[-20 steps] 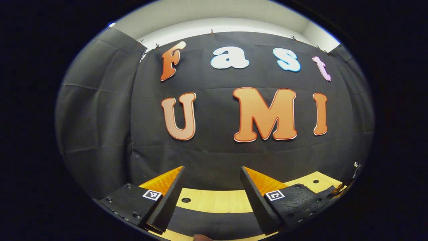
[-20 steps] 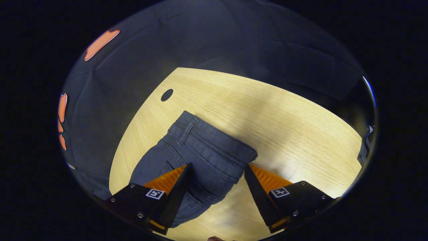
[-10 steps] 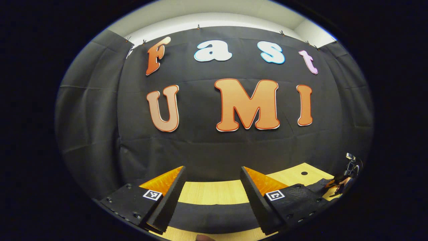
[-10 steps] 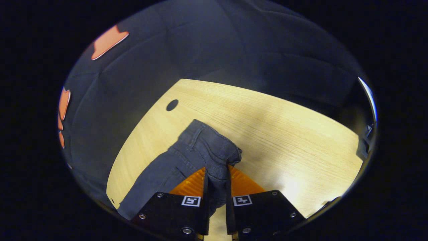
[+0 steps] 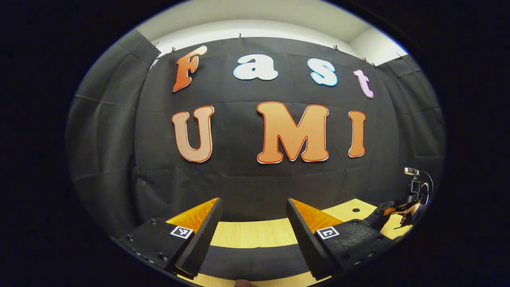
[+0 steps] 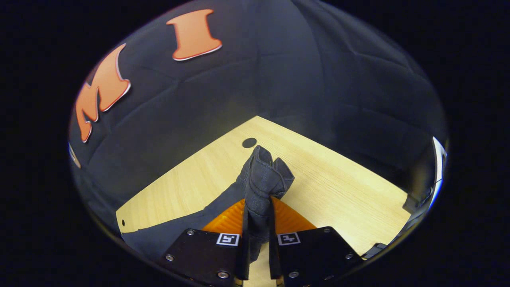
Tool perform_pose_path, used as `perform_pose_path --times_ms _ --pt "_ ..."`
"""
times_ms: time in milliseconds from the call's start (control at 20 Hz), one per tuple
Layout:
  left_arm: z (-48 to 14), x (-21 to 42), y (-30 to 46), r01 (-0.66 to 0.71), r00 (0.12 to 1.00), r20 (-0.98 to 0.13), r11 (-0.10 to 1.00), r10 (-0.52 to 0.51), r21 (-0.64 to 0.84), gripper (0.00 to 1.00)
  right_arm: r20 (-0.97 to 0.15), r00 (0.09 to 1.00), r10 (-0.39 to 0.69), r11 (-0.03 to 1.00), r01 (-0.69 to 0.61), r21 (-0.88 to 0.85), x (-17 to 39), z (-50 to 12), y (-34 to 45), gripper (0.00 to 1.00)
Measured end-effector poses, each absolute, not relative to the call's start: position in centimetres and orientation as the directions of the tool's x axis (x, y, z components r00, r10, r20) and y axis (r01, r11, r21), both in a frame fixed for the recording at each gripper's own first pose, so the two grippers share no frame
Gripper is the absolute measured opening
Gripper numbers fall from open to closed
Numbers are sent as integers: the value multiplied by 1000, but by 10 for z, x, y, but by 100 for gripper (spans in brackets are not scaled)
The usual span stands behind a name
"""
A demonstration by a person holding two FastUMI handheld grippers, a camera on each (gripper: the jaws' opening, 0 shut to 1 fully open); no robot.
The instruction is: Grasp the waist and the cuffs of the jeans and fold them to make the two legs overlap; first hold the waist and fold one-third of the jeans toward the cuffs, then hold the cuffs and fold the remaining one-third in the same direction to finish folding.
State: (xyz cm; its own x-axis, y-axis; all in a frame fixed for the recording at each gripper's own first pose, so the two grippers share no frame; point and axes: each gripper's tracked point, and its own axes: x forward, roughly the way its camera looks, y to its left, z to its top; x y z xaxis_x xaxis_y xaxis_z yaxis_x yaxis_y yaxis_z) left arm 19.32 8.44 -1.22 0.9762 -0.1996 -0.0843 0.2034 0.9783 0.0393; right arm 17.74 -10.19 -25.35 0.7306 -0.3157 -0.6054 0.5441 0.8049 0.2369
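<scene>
Right hand-held gripper (image 6: pixel 258 223) clamped the jeans (image 6: pixel 261 181) waist, bunched above the table (image 6: pixel 330 187); left hand-held gripper (image 5: pixel 253 227) gaped wide, empty. Should grab the cuffs, keep legs aligned.

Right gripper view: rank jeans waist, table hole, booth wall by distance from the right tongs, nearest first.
1. jeans waist: bunched and pinched between the right tongs, lifted off the table.
2. table hole: just past the waist's top edge, near the table's far corner.
3. booth wall: black cloth behind the table, farthest.
</scene>
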Motion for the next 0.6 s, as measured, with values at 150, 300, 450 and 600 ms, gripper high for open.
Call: perform_pose_path --times_ms 150,300,450,600 --pt "-8 192 99 191 980 -65 981 -189 41 96 -581 757 -297 839 498 220 184 -235 -80 20" --pt "-12 192 107 188 980 -74 982 -185 28 96 -554 786 -273 876 442 195 186 -221 -49 20" --pt "-19 193 121 177 980 -93 984 -175 6 96 -539 807 -243 917 373 145 189 -211 -11 21" --pt "-18 193 134 156 983 -93 988 -155 3 98 -522 829 -198 950 293 106 197 -204 26 20"
